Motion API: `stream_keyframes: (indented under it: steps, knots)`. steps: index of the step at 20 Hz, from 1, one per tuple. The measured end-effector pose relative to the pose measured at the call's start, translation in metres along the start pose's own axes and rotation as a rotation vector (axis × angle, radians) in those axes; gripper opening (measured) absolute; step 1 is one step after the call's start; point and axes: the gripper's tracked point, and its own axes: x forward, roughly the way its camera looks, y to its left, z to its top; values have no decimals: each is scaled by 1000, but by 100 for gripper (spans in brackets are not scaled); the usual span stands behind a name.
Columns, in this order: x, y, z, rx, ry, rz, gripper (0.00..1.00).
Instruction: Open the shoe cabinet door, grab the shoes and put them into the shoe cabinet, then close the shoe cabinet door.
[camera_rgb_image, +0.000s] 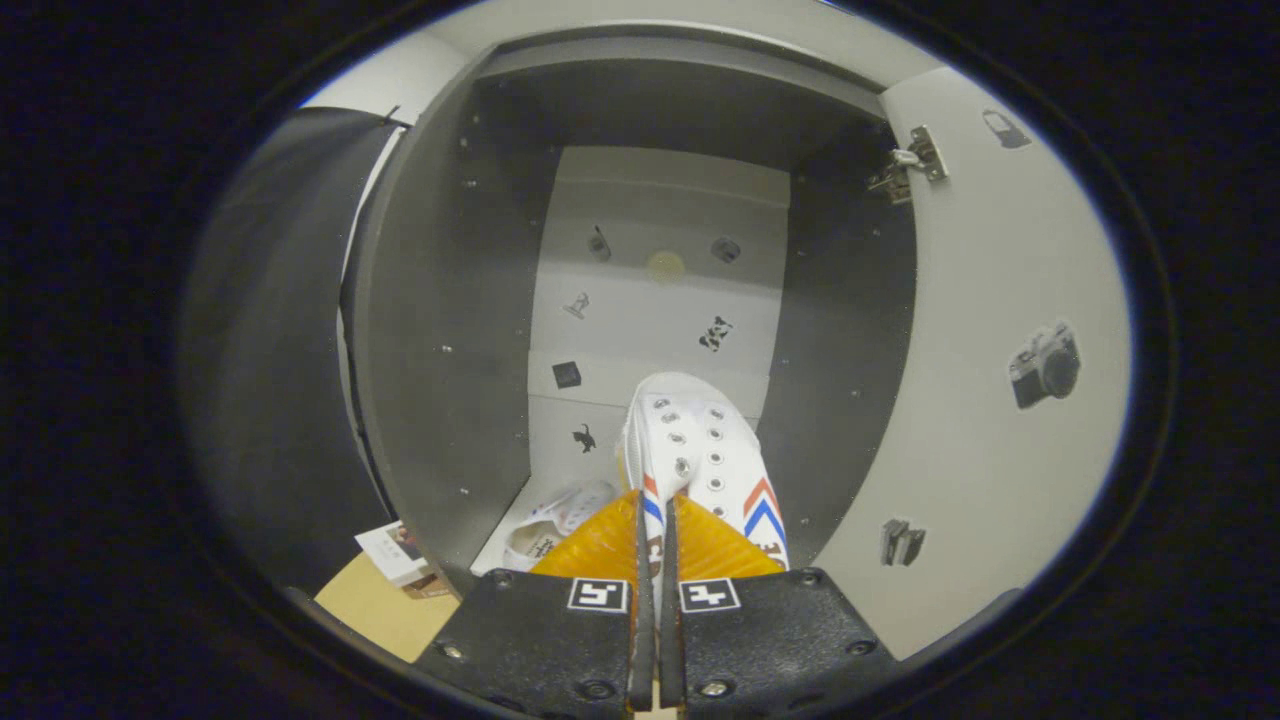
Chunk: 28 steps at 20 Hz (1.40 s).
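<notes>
The gripper (655, 520) is pinched nearly closed on the edge of a white canvas sneaker (705, 460), both fingers (600, 545) pressing on the thin wall of the shoe, which juts out just ahead of them toward twelve o'clock with its eyelets and red-and-blue chevron showing. It hangs in the mouth of the shoe cabinet (440, 330), the cabinet door (990, 330) swung wide at three o'clock with its hinge (912, 160) up at one o'clock. So the door step looks done and the placing is in hand.

Down at seven o'clock from the fingertips, on the cabinet floor, lies a second white sneaker (555, 520), already inside by the look of it. That is the thing to mind: the carried shoe wants to land beside its mate, toward the five o'clock side, not on top of it.

To do this well, I'd say carry the shoe deeper toward the stickered back panel (660, 300), lower until the sole rests flat, and only then let the fingers part. The grip is on a narrow strip of fabric, so a tilt or a bump against the dark side wall could twist the shoe loose. Heel well past the front edge, or the door may not shut.
</notes>
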Motion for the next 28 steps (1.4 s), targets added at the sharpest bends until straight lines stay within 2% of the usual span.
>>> stream_keyframes:
  steps: [5, 11, 14, 18, 21, 23, 25, 28]
  knots:
    - [78, -13, -21, -16, 55, -59, 6]
    - [157, -25, -78, 2, 171, -84, 6]
    - [178, -25, -108, -3, 231, -100, 6]
    - [194, -12, -132, 25, 281, -67, 8]
    - [195, -19, -132, -33, 282, -137, 10]
    - [193, -20, -131, -49, 275, -142, 20]
    - [188, -23, -125, -59, 252, -141, 25]
    - [171, -27, -112, -81, 212, -153, 38]
